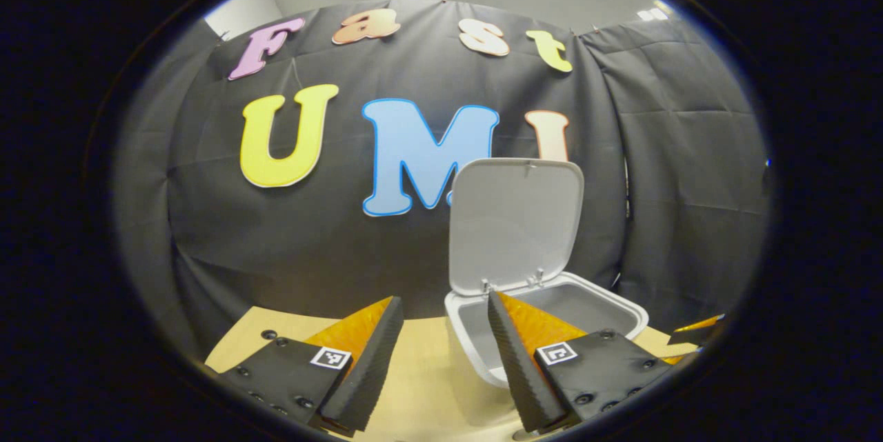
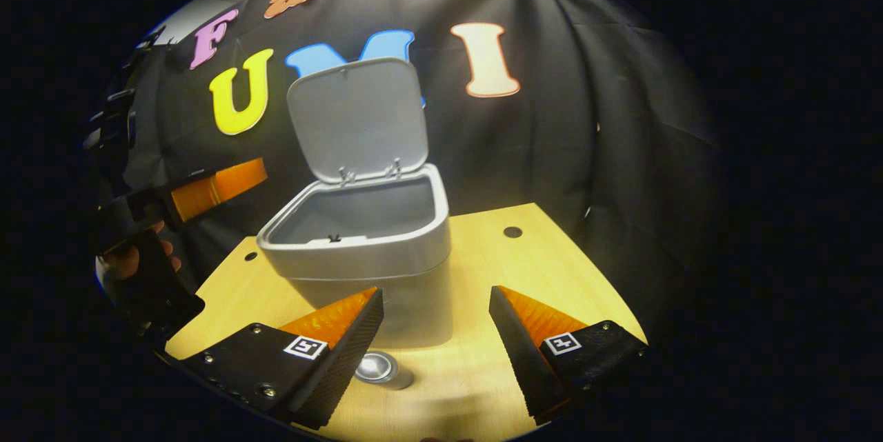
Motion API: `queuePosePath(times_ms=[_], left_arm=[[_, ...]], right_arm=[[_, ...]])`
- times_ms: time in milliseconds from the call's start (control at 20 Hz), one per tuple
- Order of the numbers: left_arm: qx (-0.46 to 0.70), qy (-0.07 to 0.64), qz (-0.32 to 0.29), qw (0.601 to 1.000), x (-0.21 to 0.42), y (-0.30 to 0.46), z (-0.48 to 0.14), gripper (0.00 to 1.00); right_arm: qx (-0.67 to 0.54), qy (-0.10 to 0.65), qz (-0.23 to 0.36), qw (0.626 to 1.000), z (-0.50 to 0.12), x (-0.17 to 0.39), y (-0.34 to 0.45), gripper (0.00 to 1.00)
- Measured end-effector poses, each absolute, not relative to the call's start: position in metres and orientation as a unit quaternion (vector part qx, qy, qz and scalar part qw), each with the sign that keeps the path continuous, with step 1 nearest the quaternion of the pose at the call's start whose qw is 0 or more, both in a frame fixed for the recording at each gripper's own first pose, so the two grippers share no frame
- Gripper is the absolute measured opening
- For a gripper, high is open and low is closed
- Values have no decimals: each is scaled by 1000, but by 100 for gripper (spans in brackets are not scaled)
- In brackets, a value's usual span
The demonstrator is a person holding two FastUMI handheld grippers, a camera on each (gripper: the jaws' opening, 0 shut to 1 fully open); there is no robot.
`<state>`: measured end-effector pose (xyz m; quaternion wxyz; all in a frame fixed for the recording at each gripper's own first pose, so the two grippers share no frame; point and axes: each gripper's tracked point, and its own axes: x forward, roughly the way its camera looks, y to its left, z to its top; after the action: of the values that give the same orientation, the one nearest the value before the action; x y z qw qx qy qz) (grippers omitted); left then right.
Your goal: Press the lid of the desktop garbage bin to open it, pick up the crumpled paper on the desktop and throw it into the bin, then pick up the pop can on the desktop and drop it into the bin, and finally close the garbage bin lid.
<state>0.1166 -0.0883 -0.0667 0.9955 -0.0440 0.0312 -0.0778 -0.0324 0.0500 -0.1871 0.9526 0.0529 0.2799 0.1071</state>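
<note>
A grey desktop bin stands on the wooden table with its lid swung up against the back wall. In the left gripper view the bin lies ahead to the right, its lid upright. My left gripper is open with nothing between its fingers, held left of the bin and above the table. My right gripper is open too, in front of the bin. The pop can stands on the table just below it, near the left finger. The left gripper and a hand show at the left of the right gripper view.
The wooden table has small round holes near its far edge. Black cloth closes the booth behind and to the sides. Bare tabletop lies to the right of the bin.
</note>
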Motion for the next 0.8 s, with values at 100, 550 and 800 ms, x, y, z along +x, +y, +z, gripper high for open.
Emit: queuePosePath(times_ms=[100, 550, 800], left_arm=[[-46, 35, -65, 996, 115, -76, -69, 85], [-40, 47, -25, 998, 104, -29, -80, 85], [-38, 56, -6, 998, 93, -4, -87, 83]], right_arm=[[42, 294, 130, 946, -199, -37, 65, 98], [9, 357, 190, 915, -248, -56, 108, 98], [-23, 382, 203, 901, -276, -64, 117, 99]])
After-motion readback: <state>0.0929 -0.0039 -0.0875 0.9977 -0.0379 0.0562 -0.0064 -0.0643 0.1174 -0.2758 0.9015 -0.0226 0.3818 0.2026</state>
